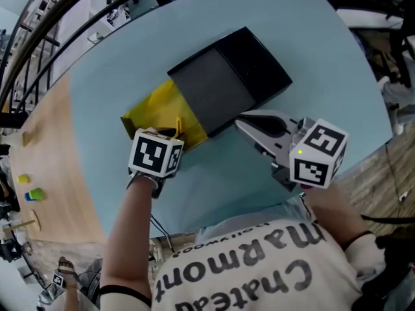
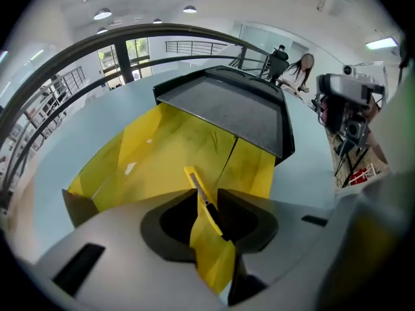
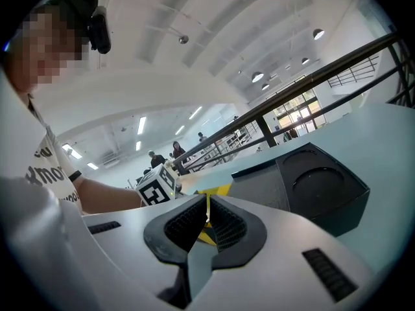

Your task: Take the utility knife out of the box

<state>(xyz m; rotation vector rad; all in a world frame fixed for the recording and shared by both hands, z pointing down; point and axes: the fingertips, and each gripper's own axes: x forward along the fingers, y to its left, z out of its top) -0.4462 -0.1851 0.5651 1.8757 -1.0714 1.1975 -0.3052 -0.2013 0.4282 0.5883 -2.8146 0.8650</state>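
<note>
Half box (image 1: pixel 155 112) under black lid (image 1: pixel 227 76); left gripper (image 2: pixel 206 198) fingers apart round utility knife (image 2: pixel 194 180); right gripper (image 3: pixel 207 205) fingers together

One box (image 1: pixel 228 78), one knife (image 2: pixel 198 185), two hand-held grippers (image 2: pixel 205 203) (image 3: pixel 207 207)

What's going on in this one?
A person works with two handheld grippers at a pale blue table. A black box lies there with its yellow inner tray slid partly out. The left gripper points down into the tray, jaws open, with the yellow utility knife between them, apparently not clamped. The right gripper, jaws together and empty, sits close beside the box's near edge. The knife is not out yet.
</note>
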